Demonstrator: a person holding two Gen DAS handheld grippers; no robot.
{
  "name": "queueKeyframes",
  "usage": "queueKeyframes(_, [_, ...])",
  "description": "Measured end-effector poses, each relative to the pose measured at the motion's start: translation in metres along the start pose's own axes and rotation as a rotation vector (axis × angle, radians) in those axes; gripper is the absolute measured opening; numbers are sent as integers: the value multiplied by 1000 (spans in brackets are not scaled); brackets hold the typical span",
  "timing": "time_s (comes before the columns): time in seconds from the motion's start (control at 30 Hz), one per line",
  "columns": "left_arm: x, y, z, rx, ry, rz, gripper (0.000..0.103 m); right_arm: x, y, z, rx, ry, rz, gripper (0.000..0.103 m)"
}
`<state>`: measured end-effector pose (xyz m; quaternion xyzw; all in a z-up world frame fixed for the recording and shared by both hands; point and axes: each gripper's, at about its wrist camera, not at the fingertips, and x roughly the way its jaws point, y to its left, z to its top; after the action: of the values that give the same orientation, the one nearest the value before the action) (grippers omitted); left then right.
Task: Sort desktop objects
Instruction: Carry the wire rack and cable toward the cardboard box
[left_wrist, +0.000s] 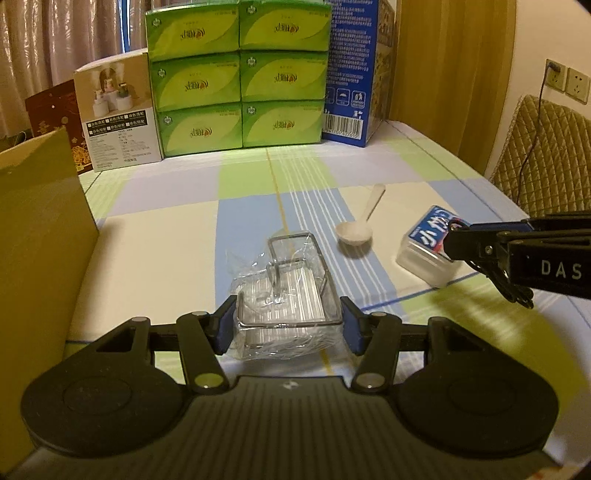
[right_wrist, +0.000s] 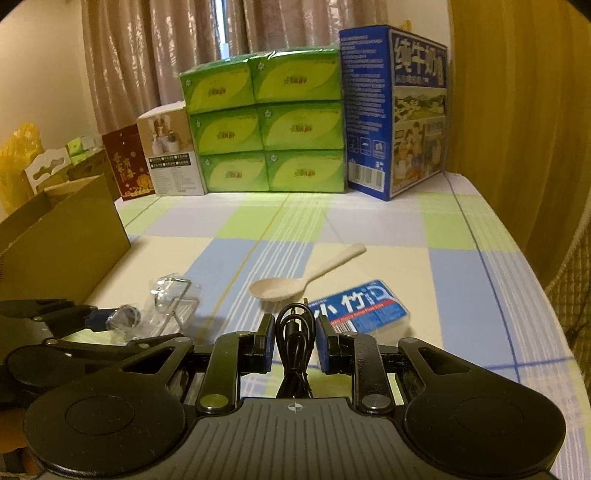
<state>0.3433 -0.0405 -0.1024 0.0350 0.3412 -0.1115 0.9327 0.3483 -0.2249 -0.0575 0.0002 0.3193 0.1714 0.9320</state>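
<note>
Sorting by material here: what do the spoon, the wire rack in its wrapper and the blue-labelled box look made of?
Spoon: matte cream plastic by its dull, even surface, though ceramic is possible.
Wire rack: thin, shiny bent metal wire, inside crinkly, glossy clear plastic film, between the left gripper fingers.
Blue-labelled box: frosted translucent plastic with a glossy printed label.

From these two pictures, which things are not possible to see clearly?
- Inside of the cardboard box: left wrist view, hidden by its own near wall.
- Lower part of the black cable: right wrist view, hidden behind the right gripper.
- Wire rack details: left wrist view, blurred by its crinkled wrap, between the left gripper fingers.
- Small print on the toothpick box: too small.
</note>
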Motion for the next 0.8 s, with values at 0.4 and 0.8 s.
queueKeyframes(0.4, [-65, -24, -11, 46, -25, -41, 52, -67, 19, -11, 13, -38, -10, 20])
queueKeyframes(0.8, [-146, -24, -16, 31, -48, -49, 52, -123, 56, -21, 61, -33, 11, 20])
